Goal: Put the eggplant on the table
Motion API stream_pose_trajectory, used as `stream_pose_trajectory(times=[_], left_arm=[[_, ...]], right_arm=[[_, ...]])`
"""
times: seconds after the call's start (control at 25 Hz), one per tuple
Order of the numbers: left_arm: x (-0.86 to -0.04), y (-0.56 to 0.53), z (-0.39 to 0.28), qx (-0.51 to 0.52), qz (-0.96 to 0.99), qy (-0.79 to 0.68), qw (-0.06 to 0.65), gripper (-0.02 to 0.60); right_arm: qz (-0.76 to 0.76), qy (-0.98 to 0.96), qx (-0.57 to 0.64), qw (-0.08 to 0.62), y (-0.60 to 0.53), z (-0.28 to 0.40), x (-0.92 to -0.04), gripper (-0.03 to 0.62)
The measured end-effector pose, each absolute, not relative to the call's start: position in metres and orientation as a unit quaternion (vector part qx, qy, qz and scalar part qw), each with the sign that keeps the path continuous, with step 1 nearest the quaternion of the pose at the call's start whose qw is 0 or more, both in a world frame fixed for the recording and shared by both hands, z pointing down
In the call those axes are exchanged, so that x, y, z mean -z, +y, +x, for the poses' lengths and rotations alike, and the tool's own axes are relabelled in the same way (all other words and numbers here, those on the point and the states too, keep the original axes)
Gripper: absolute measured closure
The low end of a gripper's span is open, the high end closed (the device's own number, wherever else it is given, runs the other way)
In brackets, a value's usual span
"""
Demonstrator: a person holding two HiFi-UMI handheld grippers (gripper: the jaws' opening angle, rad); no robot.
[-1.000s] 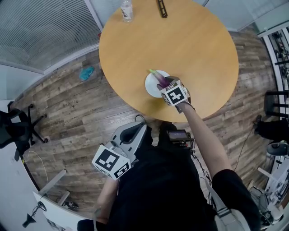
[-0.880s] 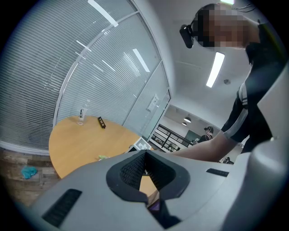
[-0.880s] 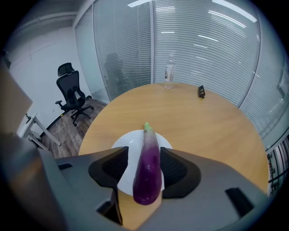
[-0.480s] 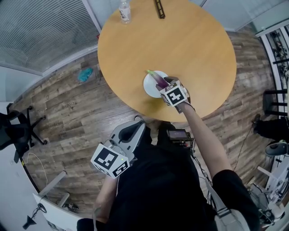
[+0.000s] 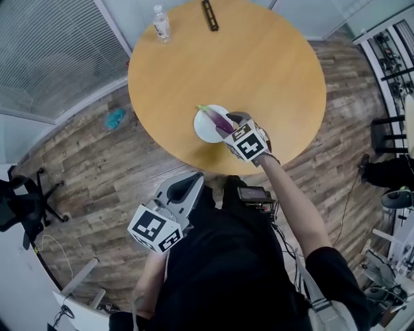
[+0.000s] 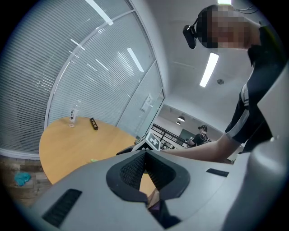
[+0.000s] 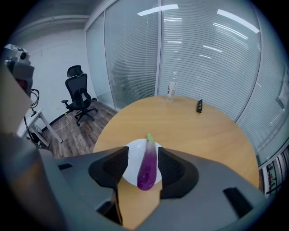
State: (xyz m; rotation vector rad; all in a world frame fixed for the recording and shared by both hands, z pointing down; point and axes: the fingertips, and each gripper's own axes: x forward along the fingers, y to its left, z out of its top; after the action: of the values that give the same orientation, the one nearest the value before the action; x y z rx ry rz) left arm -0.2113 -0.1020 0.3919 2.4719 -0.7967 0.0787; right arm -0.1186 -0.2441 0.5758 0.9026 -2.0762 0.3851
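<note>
A purple eggplant [image 5: 213,117] with a green tip lies across a white plate [image 5: 206,134] near the front edge of the round wooden table [image 5: 259,64]. My right gripper [image 5: 231,123] reaches in from the front. In the right gripper view its jaws stand on either side of the eggplant [image 7: 146,167]. The right pad is against it and a narrow gap shows at the left pad, with the plate [image 7: 131,158] behind. My left gripper [image 5: 187,187] hangs off the table near the person's waist, its pads [image 6: 135,169] together on nothing.
A clear bottle [image 5: 161,24] and a flat black object [image 5: 208,14] stand at the table's far edge. A black office chair [image 5: 22,194] is on the wooden floor at left. A blue scrap [image 5: 115,119] lies beside the table. Shelving stands at right.
The head camera has shifted, so the table sits further left in view. More of the eggplant shows ahead of the right gripper's cube. The left gripper has hardly moved.
</note>
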Motion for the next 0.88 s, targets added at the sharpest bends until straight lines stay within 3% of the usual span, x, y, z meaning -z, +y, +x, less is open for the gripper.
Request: stream_pose_trajectory(times=[0.4,0.6,0.88], left_arm=[[-0.385,-0.106,-0.201,-0.033,0.924,-0.278,0.259,0.571],[-0.383,-0.108,-0.195,-0.033,0.927,-0.274,0.256,0.571],[-0.382,-0.108,-0.197,-0.028,0.926,-0.274,0.258,0.571]], right_arm=[[0.389,-0.847,-0.131,0.337,-0.223,-0.113,-0.497,0.418],[0.412,-0.858,-0.12,0.282,-0.21,-0.103,-0.466,0.506],[0.425,-0.869,-0.141,0.211,-0.177,-0.094,-0.441,0.566]])
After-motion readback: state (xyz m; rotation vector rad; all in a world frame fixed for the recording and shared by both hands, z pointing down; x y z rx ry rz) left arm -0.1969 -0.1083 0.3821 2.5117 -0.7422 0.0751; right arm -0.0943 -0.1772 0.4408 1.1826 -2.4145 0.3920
